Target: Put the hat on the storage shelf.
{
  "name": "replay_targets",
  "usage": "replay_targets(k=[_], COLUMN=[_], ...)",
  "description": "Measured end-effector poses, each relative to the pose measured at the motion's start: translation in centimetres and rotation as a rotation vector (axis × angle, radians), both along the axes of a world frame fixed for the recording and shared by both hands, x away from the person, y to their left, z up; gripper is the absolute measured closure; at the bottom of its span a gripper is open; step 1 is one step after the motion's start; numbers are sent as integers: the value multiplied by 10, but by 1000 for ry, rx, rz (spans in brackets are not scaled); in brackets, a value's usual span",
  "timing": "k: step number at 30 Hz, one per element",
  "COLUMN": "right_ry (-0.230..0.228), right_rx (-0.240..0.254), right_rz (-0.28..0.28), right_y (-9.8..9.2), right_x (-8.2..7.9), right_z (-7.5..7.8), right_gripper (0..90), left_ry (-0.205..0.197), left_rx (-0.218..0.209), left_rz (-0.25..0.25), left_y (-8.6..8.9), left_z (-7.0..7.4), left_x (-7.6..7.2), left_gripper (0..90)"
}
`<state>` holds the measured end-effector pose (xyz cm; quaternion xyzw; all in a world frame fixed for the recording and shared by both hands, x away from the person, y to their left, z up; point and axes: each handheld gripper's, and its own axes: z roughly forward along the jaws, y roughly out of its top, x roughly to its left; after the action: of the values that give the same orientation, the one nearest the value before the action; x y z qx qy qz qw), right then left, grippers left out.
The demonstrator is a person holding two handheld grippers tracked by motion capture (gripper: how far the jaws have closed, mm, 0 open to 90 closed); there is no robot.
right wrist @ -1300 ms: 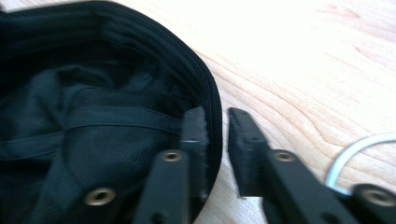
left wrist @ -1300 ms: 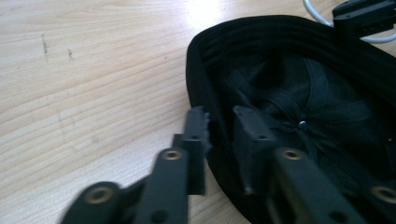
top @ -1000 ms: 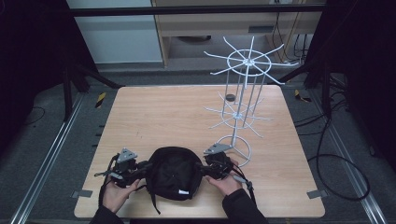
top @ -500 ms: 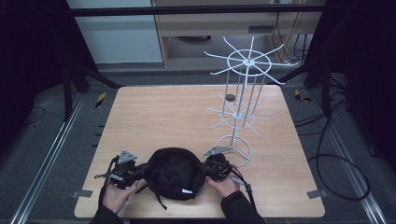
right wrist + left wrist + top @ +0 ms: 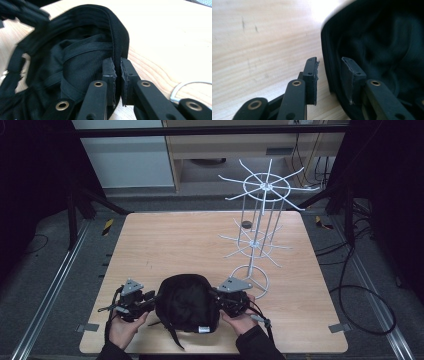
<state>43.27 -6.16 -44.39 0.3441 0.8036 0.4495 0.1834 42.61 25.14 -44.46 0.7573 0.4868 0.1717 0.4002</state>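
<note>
**Ana:** Cap point(image 5: 187, 302) first: black, lying upside down at the near edge of the table point(image 5: 190, 240), between the two hands, its hollow facing up in both gripper views. Where do the grips stand?

**Ben:** The right gripper point(image 5: 117, 72) has just been closing, and its pads pinch the cap's rim, one inside the hollow and one outside, with the fabric sandwiched between them. That side looks secured.

**Ana:** And the other one?

**Ben:** The left gripper point(image 5: 332, 72) straddles the opposite rim, one jaw inside the hollow and one out on the wood. Its jaws have just been opening, and a clear gap shows between the outer pad and the fabric; the inner pad lies close against the lining. So the rim is between them but not clamped.

**Ana:** What lies beyond?

**Ben:** The white wire rack point(image 5: 260, 230) stands well behind and to the right, its arms bare, with its ring base just beside the right hand point(image 5: 240, 320). A small dark disc point(image 5: 245, 224) sits on the far part of the table.

**Ana:** So how far along?

**Ben:** Early, I'd judge. One side is gripped and the other isn't; the cap lies on the wood. If the rack is the goal, lifting, carrying and hanging are all left.
</note>
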Motion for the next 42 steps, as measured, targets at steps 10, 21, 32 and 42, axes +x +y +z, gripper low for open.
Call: replay_targets(k=[10,21,32,42], right_ry=[-17,-25,-55,-76], right_rx=[-11,-5,-4,5], right_rz=[-23,-3,50,69], right_y=[0,0,6,9], right_x=[-1,-3,-8,-9], right_z=[-2,-3,-3,-3], right_gripper=[841,840,841,844], left_ry=[-62,-73,-62,-6], left_rx=[-58,-115,-184,-207], left_rz=[-53,-70,-72,-62], left_y=[-30,-75,-90,-91], left_z=[27,26,21,15], left_x=[-12,7,14,13], left_gripper=[700,665,569,456])
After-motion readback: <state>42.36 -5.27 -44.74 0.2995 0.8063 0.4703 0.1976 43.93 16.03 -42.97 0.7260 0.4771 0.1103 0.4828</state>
